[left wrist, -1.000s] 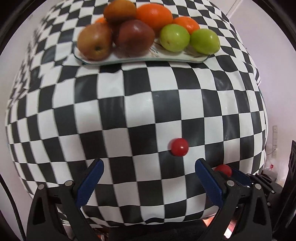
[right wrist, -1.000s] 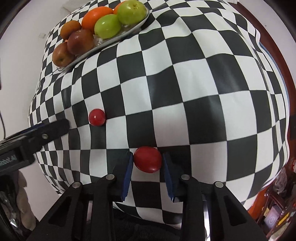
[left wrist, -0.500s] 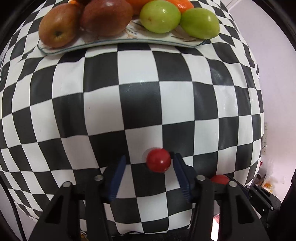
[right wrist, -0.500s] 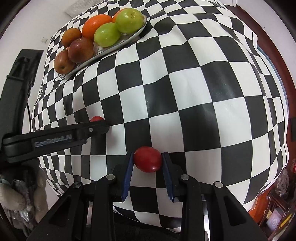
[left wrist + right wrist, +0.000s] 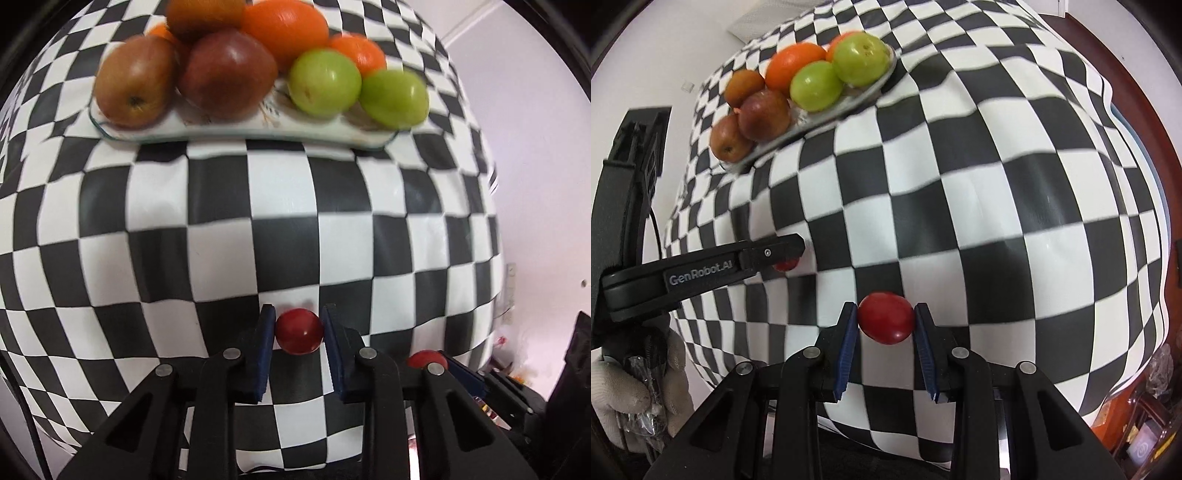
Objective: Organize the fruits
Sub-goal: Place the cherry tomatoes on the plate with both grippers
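My left gripper (image 5: 299, 332) is shut on a small red cherry tomato (image 5: 299, 331) just above the checkered cloth. My right gripper (image 5: 885, 325) is shut on a larger red tomato (image 5: 885, 322); that tomato also shows at the lower right of the left wrist view (image 5: 424, 359). A white plate (image 5: 236, 129) at the far side holds brown-red apples (image 5: 225, 74), oranges (image 5: 284, 26) and two green fruits (image 5: 325, 81). It also shows in the right wrist view (image 5: 820, 114). The left gripper (image 5: 786, 254) shows at the left of the right wrist view.
The table carries a black-and-white checkered cloth (image 5: 295, 206) that bulges and drops at its edges. A gloved hand (image 5: 631, 391) holds the left gripper's handle. White walls lie behind, and clutter sits at the lower right (image 5: 1145, 443).
My left gripper closed on the small tomato and lifted it, moving toward the plate. My right gripper kept its tomato and rose slightly.
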Action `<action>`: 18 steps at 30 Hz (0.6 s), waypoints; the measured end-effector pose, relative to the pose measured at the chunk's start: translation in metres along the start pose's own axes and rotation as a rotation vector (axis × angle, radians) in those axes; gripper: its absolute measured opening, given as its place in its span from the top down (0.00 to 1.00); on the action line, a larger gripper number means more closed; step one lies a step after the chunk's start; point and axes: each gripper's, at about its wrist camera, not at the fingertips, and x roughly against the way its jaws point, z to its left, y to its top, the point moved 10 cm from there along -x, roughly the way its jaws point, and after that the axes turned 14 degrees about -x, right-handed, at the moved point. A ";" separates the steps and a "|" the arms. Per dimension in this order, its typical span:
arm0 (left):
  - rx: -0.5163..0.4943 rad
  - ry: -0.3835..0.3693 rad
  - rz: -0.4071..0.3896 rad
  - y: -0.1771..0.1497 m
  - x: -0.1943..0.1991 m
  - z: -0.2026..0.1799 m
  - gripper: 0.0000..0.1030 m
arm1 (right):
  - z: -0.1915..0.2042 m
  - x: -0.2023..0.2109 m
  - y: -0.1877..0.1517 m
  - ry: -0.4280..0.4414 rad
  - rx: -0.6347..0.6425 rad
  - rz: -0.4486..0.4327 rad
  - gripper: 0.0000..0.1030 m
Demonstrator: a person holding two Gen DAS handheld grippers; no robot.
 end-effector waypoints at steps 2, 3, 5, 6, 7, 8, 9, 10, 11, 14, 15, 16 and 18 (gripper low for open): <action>0.035 -0.048 -0.018 0.006 0.013 0.003 0.77 | 0.007 0.006 0.008 0.021 -0.001 -0.012 0.67; 0.049 -0.062 -0.027 0.010 0.019 0.005 0.77 | 0.012 0.010 0.014 0.034 -0.001 -0.020 0.67; 0.069 -0.095 -0.049 0.018 0.029 0.006 0.77 | 0.020 0.016 0.025 0.054 0.000 -0.036 0.67; 0.086 -0.112 -0.063 0.018 0.036 0.008 0.77 | 0.025 0.018 0.032 0.065 -0.001 -0.043 0.67; 0.094 -0.127 -0.074 0.022 0.041 0.010 0.77 | 0.030 0.021 0.040 0.076 0.000 -0.052 0.67; 0.104 -0.141 -0.084 0.028 0.048 0.013 0.77 | 0.034 0.023 0.048 0.086 -0.001 -0.060 0.67; 0.118 -0.155 -0.095 0.034 0.053 0.015 0.77 | 0.041 0.025 0.059 0.099 -0.001 -0.073 0.67; 0.127 -0.162 -0.103 0.039 0.053 0.015 0.77 | 0.046 0.026 0.067 0.106 0.001 -0.081 0.67; 0.140 -0.169 -0.113 0.047 0.056 0.018 0.77 | 0.051 0.025 0.075 0.110 0.005 -0.089 0.67; 0.181 -0.179 -0.134 0.067 0.059 0.029 0.77 | 0.068 0.021 0.099 0.115 0.024 -0.110 0.67; 0.196 -0.180 -0.142 0.070 0.062 0.037 0.77 | 0.075 0.017 0.109 0.117 0.033 -0.114 0.67; 0.203 -0.180 -0.147 0.075 0.064 0.043 0.77 | 0.079 0.016 0.113 0.116 0.037 -0.116 0.67; 0.210 -0.174 -0.149 0.089 0.060 0.043 0.77 | 0.088 0.008 0.127 0.109 0.060 -0.122 0.67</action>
